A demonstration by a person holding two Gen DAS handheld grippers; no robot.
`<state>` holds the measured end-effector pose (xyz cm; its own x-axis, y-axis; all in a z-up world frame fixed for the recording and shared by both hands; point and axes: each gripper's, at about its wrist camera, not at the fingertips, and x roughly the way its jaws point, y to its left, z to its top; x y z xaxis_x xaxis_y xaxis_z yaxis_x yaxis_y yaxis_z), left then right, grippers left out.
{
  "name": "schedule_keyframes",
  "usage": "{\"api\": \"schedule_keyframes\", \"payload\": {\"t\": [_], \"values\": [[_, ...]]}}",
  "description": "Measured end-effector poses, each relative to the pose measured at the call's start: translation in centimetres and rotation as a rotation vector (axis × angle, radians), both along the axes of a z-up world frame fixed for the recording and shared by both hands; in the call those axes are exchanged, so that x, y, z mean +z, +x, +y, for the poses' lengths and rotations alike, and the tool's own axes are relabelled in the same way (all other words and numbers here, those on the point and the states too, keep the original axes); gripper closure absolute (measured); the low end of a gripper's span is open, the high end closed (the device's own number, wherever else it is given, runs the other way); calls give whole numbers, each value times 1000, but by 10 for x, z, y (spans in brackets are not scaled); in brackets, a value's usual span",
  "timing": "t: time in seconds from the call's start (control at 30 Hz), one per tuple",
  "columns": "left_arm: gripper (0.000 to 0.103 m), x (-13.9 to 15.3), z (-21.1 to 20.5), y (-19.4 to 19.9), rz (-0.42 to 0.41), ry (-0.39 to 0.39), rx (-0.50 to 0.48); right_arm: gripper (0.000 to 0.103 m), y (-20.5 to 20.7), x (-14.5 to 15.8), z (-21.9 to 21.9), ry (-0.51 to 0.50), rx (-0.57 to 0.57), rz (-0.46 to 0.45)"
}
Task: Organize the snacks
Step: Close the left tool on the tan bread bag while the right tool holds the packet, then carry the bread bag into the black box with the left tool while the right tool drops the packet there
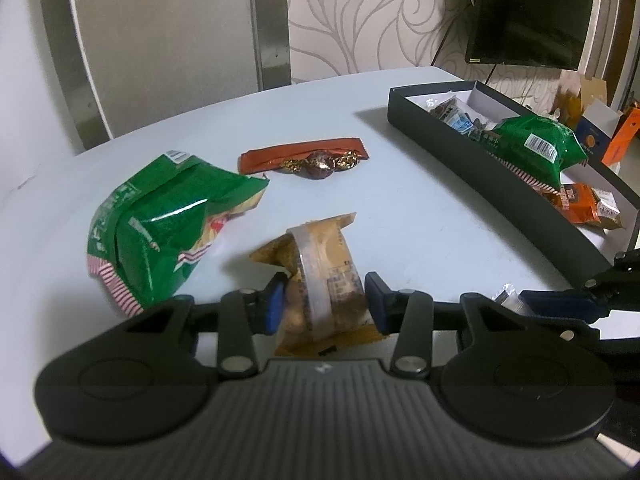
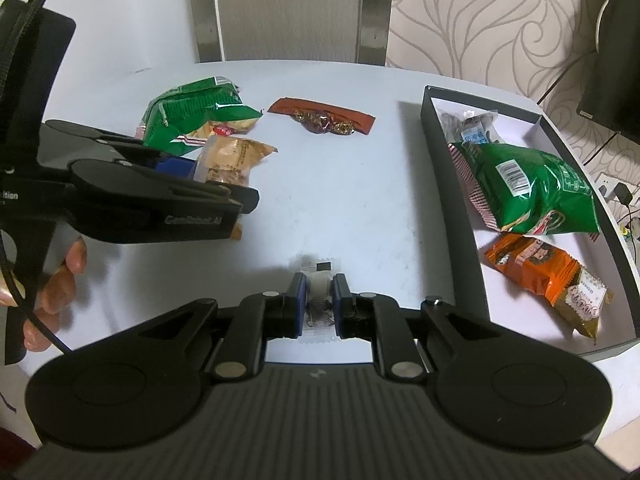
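My left gripper [image 1: 325, 294] is shut on a tan snack packet [image 1: 320, 272], which also shows in the right wrist view [image 2: 232, 160]. My right gripper [image 2: 318, 296] is shut on a small clear snack sachet [image 2: 318, 280] near the table's front edge. A green chip bag [image 1: 160, 224] lies on the white table [image 1: 400, 200] left of the tan packet. A red-brown wrapper [image 1: 296, 152] with a foil candy [image 1: 320, 166] on it lies further back. A black box [image 2: 448, 168] at the right holds a green bag [image 2: 532, 192], an orange packet [image 2: 536, 264] and small dark packets [image 2: 468, 124].
A grey-and-white panel [image 1: 168, 40] stands behind the table. A dark monitor [image 1: 528, 12] hangs at the back right over patterned wallpaper. The person's hand [image 2: 60, 280] holds the left gripper's handle at the left.
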<state>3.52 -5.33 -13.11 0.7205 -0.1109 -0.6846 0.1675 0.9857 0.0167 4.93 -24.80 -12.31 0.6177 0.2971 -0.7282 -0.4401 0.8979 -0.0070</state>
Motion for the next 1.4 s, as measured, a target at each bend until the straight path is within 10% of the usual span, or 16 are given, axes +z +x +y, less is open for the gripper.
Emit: {"api": "schedule_keyframes", "payload": {"t": [1.4], "values": [[60,34,-75,37,-73,-57,-95,86,22,50,-95,41,-181,-119]]}}
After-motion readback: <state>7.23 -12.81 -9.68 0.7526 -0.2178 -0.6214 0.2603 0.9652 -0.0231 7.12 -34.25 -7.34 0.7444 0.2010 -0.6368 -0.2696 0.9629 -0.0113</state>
